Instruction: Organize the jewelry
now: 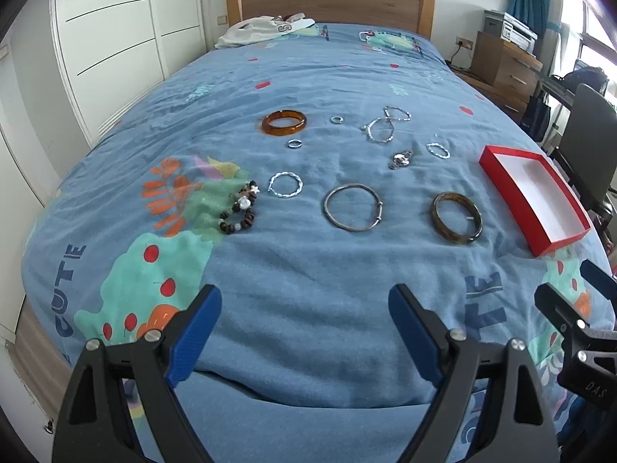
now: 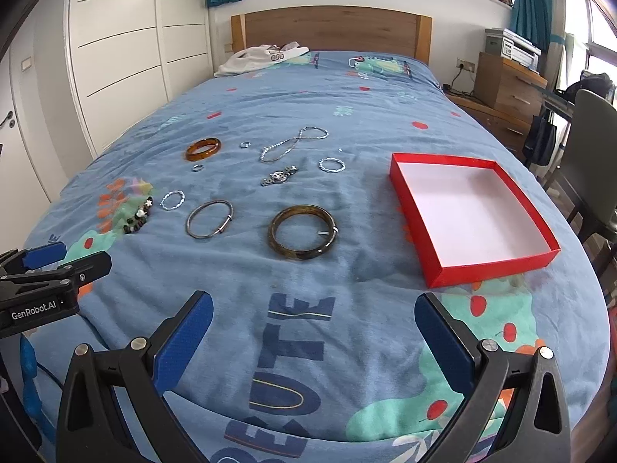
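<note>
Nothing is picked up yet: the left gripper [image 1: 304, 308] and right gripper [image 2: 313, 314] both hover over the near bed [image 2: 293, 281], fingers spread wide and empty, with the jewelry scattered mid-bed and the red box [image 2: 497, 266] bare to the right. The dark mottled bangle [image 2: 302, 237], a hard glossy ring nearest the box, looks the likeliest first grab, calling for a pinch across its rim. Beyond it lie a thin metal bangle [image 2: 210, 218], a beaded bracelet [image 1: 240, 212] and a limp silver chain [image 2: 293, 143] on soft cloth.
</note>
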